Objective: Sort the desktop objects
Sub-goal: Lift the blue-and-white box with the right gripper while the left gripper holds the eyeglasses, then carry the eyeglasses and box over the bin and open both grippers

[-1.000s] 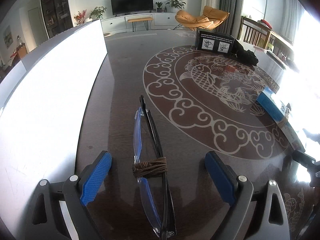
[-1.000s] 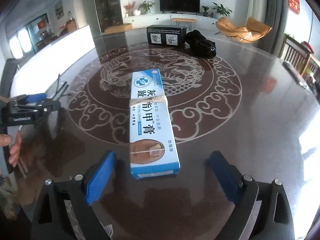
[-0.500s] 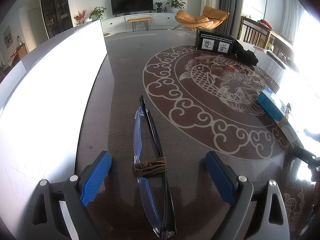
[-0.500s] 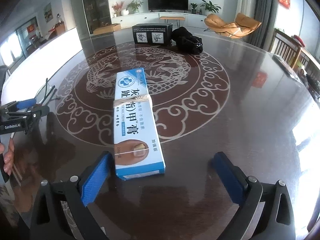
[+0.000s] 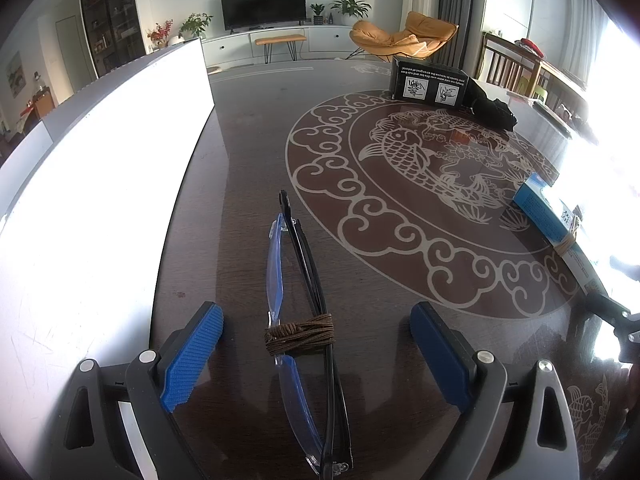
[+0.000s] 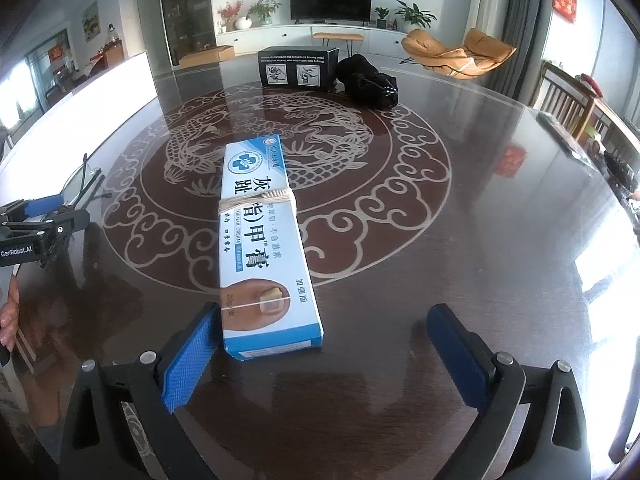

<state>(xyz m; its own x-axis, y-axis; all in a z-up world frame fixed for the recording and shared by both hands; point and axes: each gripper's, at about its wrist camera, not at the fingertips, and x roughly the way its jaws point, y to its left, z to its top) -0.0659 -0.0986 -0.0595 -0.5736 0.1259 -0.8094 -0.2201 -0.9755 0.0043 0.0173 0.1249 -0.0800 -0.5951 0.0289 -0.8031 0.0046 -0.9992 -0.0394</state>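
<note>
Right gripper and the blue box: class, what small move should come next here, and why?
Probably shift the right gripper a little to its left, then close. The blue box lies flat on the table between the open fingers but off centre: its near corner sits at the left pad, while the right pad stands well clear. Centring first should keep the box from twisting as the jaws shut.
</note>
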